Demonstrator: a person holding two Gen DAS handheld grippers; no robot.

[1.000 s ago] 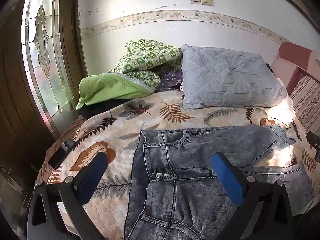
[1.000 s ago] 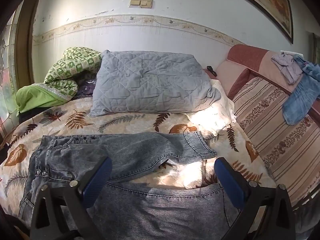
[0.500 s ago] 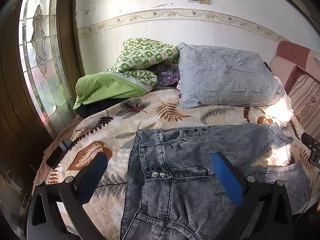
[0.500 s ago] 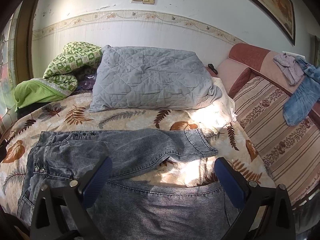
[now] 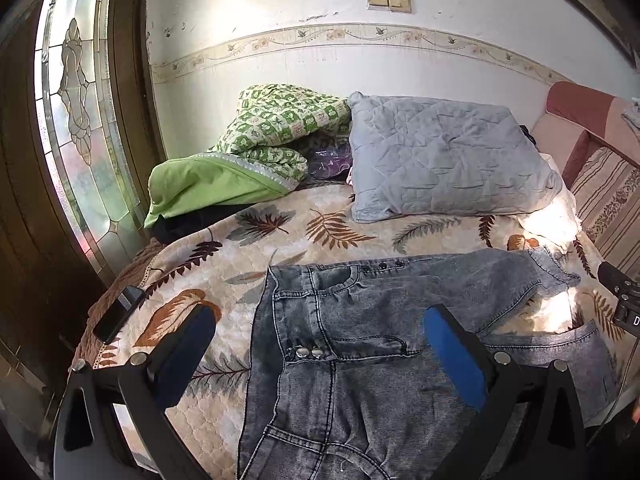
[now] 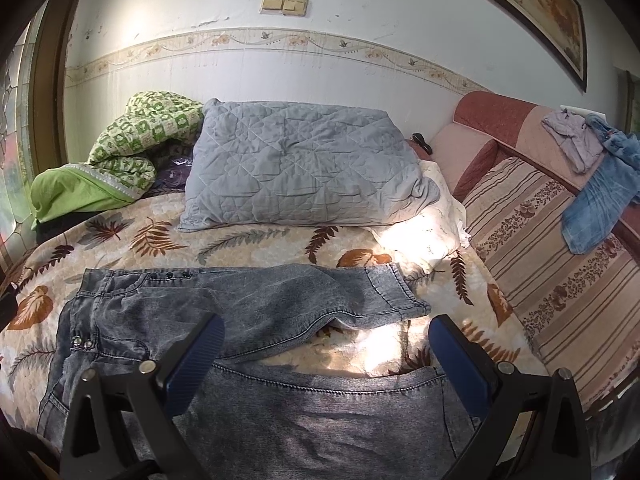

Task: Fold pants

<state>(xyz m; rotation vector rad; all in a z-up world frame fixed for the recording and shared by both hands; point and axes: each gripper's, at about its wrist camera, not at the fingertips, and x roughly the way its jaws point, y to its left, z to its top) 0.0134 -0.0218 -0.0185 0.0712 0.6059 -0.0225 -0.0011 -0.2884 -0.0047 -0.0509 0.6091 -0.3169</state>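
Grey washed jeans [image 5: 360, 320] lie spread flat on the leaf-print bedspread [image 5: 320, 232], waistband to the left, the two legs running right with a gap between them. My left gripper [image 5: 320, 344] is open and empty, held above the waist and fly buttons. In the right wrist view the jeans [image 6: 248, 304] show both legs; the far leg's hem [image 6: 392, 288] ends near mid-bed. My right gripper [image 6: 326, 352] is open and empty above the near leg.
A grey quilted pillow [image 6: 296, 168] and a green blanket pile [image 5: 248, 160] lie at the bed's far side by the wall. A phone [image 5: 118, 314] rests at the left bed edge. A striped cushion [image 6: 560, 248] and draped clothes [image 6: 600, 184] sit at right.
Both grippers have drawn back and risen slightly, so the views show a little more of the bed and wall. The jeans have not moved. Both stay open.
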